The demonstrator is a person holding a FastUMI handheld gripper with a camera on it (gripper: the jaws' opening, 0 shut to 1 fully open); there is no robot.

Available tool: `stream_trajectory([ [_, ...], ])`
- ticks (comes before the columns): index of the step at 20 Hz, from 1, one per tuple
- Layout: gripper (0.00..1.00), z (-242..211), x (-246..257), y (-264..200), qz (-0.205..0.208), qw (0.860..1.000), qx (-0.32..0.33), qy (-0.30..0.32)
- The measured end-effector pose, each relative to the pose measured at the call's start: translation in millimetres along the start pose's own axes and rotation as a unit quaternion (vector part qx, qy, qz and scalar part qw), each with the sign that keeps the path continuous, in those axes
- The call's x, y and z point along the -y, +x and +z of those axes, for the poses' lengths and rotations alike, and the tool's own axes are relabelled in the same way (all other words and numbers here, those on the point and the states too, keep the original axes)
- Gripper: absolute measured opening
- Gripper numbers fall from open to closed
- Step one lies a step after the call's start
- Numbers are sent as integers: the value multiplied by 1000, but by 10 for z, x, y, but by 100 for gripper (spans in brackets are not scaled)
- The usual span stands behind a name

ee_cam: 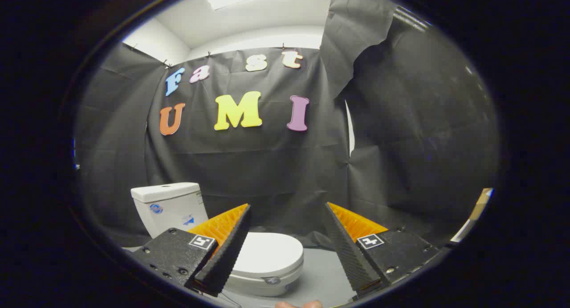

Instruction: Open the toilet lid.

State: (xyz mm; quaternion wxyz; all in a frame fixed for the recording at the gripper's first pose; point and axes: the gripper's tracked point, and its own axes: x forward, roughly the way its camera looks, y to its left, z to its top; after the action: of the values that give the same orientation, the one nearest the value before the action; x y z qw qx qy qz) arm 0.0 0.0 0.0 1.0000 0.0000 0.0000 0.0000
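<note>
Two fingers of tongs (pixel 287 205) spread wide, holding nothing. Toilet lid (pixel 269 251) down flat on bowl, just beyond left finger, cistern (pixel 167 205) behind. Best approach, I reckon: lower tongs to lid's front lip, hook under, lift up toward cistern.

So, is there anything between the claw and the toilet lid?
Nothing visible. The claw is open, holding nothing, and the closed lid lies just ahead and below, partly behind one finger, with bare floor beside it.
</note>
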Motion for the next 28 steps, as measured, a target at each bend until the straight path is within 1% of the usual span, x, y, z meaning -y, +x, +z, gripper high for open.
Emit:
stream_trajectory([
  [18, 100, -42, 4, -5, -6, 1000, -6, -3],
  [28, 100, -256, 22, 47, -19, 999, -40, 0],
])
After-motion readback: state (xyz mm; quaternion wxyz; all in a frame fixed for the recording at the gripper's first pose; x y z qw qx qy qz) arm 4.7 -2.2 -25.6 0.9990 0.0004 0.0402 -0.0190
